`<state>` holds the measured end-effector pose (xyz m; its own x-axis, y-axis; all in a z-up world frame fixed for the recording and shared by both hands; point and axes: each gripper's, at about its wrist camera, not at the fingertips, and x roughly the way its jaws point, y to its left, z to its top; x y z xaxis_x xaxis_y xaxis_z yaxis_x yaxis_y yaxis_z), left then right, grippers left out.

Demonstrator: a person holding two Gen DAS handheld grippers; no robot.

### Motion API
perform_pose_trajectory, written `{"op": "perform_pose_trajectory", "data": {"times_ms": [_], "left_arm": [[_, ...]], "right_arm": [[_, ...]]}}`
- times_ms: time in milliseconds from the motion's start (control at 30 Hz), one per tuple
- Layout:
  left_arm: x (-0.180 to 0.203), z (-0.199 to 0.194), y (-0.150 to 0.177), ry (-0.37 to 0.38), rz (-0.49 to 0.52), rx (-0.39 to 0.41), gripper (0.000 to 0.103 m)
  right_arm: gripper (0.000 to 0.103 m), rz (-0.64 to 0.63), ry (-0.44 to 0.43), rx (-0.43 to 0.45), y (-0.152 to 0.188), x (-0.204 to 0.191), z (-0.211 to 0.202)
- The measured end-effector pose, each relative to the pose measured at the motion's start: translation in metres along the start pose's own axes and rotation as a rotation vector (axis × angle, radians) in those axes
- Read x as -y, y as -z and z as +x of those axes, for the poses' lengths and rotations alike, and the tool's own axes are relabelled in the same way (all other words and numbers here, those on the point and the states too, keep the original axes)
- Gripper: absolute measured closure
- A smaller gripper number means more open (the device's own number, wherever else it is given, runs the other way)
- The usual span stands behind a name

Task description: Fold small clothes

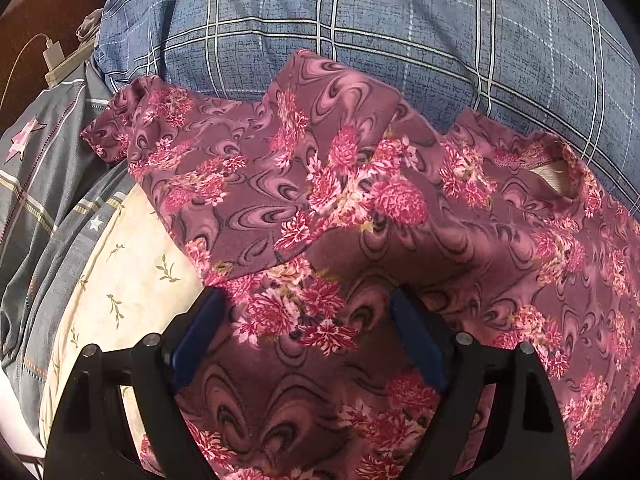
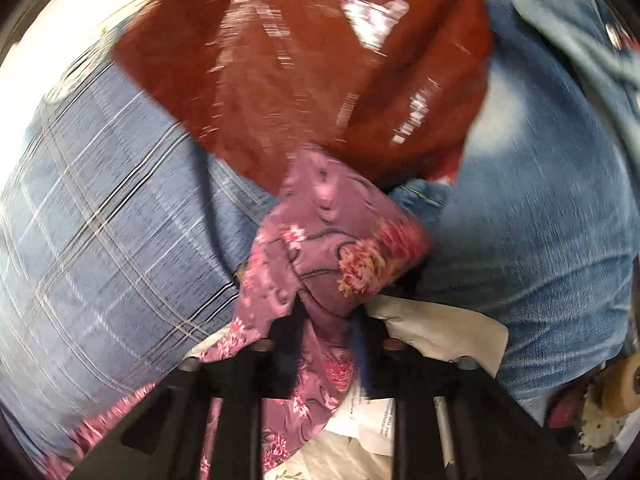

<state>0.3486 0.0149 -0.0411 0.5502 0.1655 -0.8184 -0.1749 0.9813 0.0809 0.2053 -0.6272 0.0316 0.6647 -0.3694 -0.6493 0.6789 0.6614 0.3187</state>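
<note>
A mauve garment with pink flower print (image 1: 360,200) lies spread on the bed, one sleeve out to the left and the neckline at the right. My left gripper (image 1: 308,300) hovers over its near part, jaws wide open, blue pads (image 1: 200,336) on either side of the cloth without pinching it. In the blurred right wrist view, my right gripper (image 2: 328,312) is shut on a bunched corner of the same garment (image 2: 340,248), which bulges out in front of the black fingers.
A blue plaid pillow (image 1: 360,20) lies behind the garment. A grey star-patterned quilt (image 1: 40,184) and a cream leaf-print sheet (image 1: 132,272) lie to the left, with a white charger (image 1: 54,54) beyond. The right wrist view shows a glossy brown wooden board (image 2: 300,80), denim jeans (image 2: 540,200) and white paper (image 2: 440,328).
</note>
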Motion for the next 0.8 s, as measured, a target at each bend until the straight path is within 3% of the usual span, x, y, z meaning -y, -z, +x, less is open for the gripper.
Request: {"op": "perform_pose_trajectory", "data": {"times_ms": [133,400,567,700,800], "left_arm": [[-0.002,-0.003,-0.001,0.014,-0.010,-0.014,0.016],[-0.015,-0.020,-0.004,0.136,-0.058,-0.052,0.016],[-0.026,-0.033,-0.010,0.241,-0.052,-0.088,0.016],[-0.042,-0.044,-0.014,0.253,-0.019,-0.088,0.016],[-0.068,-0.054,-0.018,0.255,-0.050,-0.070,0.016]], "right_arm": [[0.092,-0.100,-0.052,0.032,0.015,-0.027,-0.026],[0.092,-0.291,-0.254,-0.058,0.079,-0.128,-0.057],[0.092,-0.384,-0.422,-0.180,0.144,-0.218,-0.061],[0.092,-0.454,-0.525,-0.258,0.197,-0.286,-0.079],[0.092,-0.504,-0.620,-0.320,0.242,-0.338,-0.092]]}}
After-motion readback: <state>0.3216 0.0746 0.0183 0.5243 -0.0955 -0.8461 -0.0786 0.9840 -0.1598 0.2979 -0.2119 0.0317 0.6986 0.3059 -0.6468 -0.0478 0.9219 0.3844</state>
